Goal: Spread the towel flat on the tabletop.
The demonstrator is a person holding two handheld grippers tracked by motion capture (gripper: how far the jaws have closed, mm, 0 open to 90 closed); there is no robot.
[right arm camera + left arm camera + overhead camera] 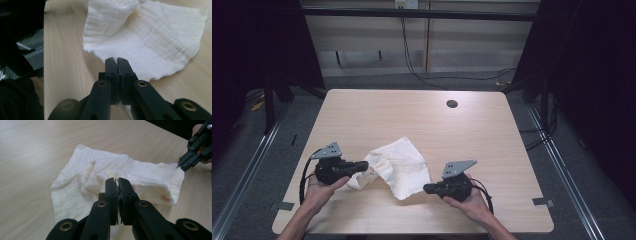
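A white cloth (pixel 399 167) lies rumpled near the front of the worktop (pixel 362 110), pinched at opposite edges — likely so it can be lifted or spread. The left gripper (pixel 363 165) has its jaws closed on the cloth's left fold; the right gripper (pixel 427 188) is clamped on the near right corner. Both hands come in low, grippers pointing inward toward each other.

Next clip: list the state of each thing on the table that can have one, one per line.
Cloth: white, crumpled, partly folded over itself, lying on the table, pinched at two edges.
Left gripper: jaws shut on the cloth's near edge.
Right gripper: jaws shut on a cloth corner.
Table hole: open, nothing through it.
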